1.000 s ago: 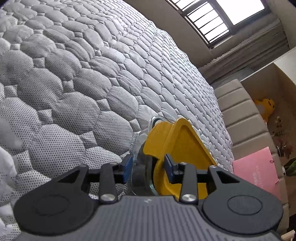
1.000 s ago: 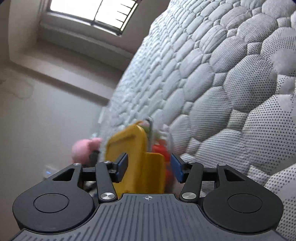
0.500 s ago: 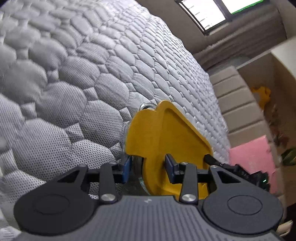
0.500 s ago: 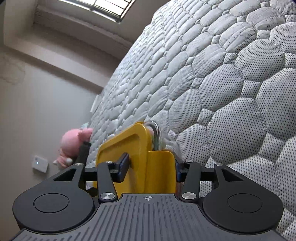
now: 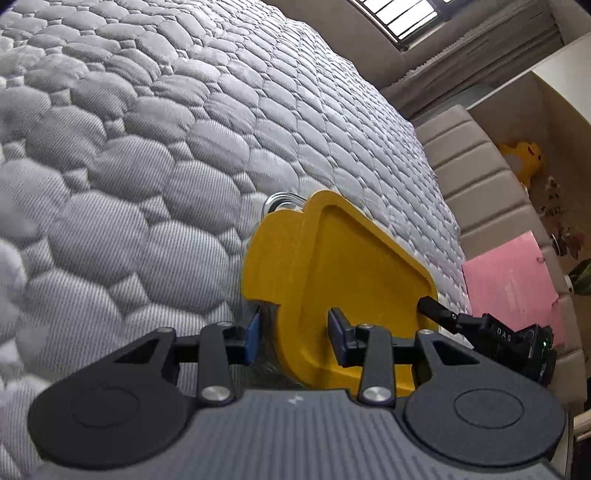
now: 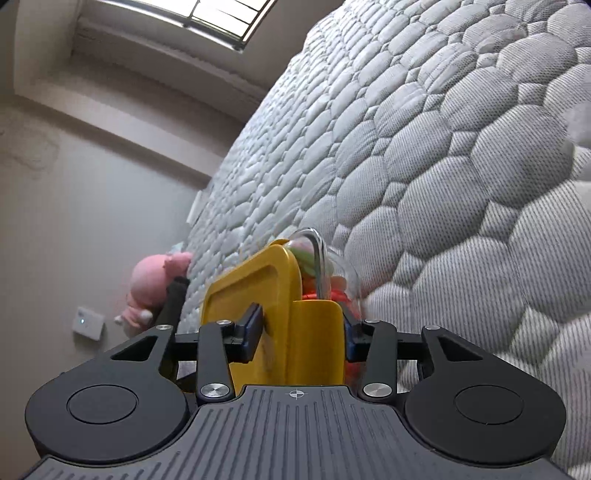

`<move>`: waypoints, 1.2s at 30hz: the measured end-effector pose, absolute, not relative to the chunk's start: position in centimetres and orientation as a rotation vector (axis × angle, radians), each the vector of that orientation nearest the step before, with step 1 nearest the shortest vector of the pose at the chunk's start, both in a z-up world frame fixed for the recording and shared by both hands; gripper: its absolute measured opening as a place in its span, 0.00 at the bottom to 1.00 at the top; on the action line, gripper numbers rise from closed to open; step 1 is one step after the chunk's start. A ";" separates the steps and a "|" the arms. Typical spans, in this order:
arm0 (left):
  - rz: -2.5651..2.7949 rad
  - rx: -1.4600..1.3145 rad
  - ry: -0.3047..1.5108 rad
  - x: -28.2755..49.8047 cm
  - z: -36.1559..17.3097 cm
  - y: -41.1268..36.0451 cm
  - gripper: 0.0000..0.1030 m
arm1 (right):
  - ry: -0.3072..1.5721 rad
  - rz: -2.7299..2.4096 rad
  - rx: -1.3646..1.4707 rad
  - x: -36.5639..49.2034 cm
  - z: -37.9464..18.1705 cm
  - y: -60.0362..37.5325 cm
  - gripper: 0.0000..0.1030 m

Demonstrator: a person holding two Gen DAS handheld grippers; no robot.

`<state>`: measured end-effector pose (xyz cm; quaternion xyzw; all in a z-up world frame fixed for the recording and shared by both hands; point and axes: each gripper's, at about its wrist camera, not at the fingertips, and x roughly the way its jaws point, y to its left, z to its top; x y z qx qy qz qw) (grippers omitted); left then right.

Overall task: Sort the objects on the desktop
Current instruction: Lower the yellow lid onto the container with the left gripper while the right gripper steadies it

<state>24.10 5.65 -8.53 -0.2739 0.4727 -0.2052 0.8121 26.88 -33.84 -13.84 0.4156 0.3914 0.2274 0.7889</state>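
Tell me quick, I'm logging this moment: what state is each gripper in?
Left gripper: closed on the edge of the yellow tray.
Right gripper: jaws closing, pads already against the yellow tray.

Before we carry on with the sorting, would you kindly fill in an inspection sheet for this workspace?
Surface: grey quilted mattress, bare where visible.
Job's things: yellow tray held at two ends; a glass jar with colourful contents sits against it. Whether the tray rests on the mattress cannot be told.
Clutter: nothing seen on the mattress.
Grippers: left gripper clamps the tray's rim; right gripper has its jaws closing on the tray's end tab, pads against it.
Cables: nothing seen.
Surroundings: pink plush toy and wall switch on one side; beige padded headboard, pink folder and yellow plush toy on the other; window beyond.
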 end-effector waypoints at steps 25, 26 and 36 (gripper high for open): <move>-0.362 -0.501 0.944 18.8 -6.4 6.3 0.53 | 0.626 0.380 0.934 13.5 -14.6 -34.8 0.70; -0.358 -0.500 0.941 19.0 -6.3 6.2 0.53 | 0.630 0.381 0.914 13.5 -14.4 -34.5 0.60; -0.369 -0.515 0.889 21.2 -5.5 5.1 0.56 | 0.641 0.371 0.717 19.3 -11.4 -29.6 0.39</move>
